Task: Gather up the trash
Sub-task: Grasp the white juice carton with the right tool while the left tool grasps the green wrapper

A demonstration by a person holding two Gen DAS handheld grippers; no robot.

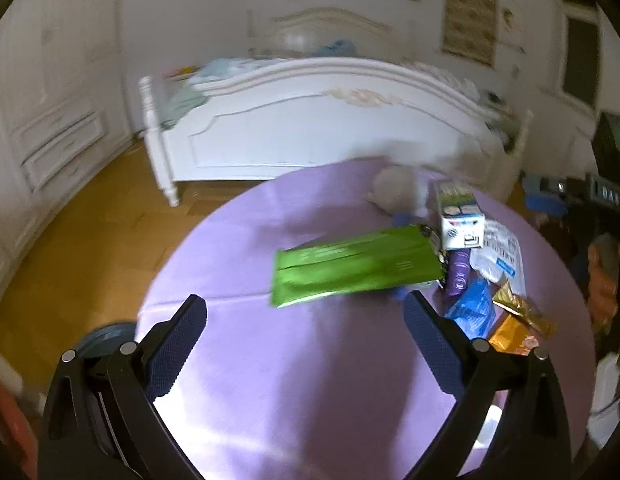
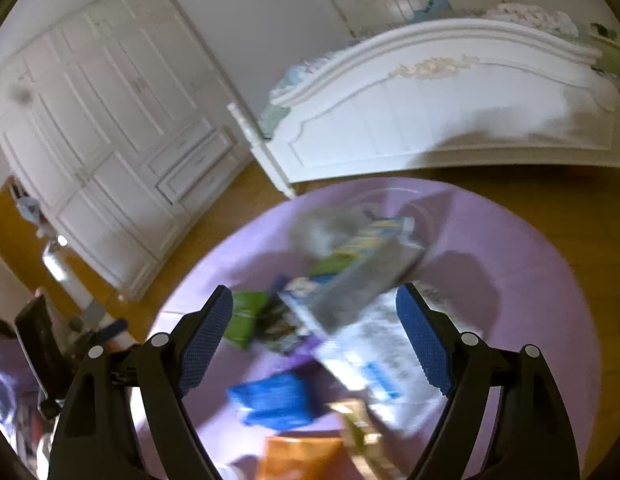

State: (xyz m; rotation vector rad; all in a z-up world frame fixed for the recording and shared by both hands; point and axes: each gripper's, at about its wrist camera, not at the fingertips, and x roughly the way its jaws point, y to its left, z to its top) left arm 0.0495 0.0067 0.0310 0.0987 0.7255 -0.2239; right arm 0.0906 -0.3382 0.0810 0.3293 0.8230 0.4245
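Note:
A round purple table (image 1: 246,264) carries a heap of trash. In the left wrist view a long green packet (image 1: 350,270) lies just beyond my open, empty left gripper (image 1: 306,308). To its right are a white carton (image 1: 458,216), a white plastic wrapper (image 1: 500,254), a purple wrapper (image 1: 458,272), a blue wrapper (image 1: 472,310) and gold and orange packets (image 1: 518,324). My right gripper (image 2: 314,312) is open and empty, hovering over the same heap: a grey carton (image 2: 366,284), the white wrapper (image 2: 374,356), the blue wrapper (image 2: 276,400), the green packet (image 2: 246,316). The right view is blurred.
A white bed footboard (image 1: 322,128) stands beyond the table. White wardrobe doors (image 2: 110,128) line the left wall. Wooden floor (image 1: 90,232) surrounds the table. A crumpled grey lump (image 1: 394,192) sits at the table's far edge. A dark round object (image 1: 106,338) is below the table's left edge.

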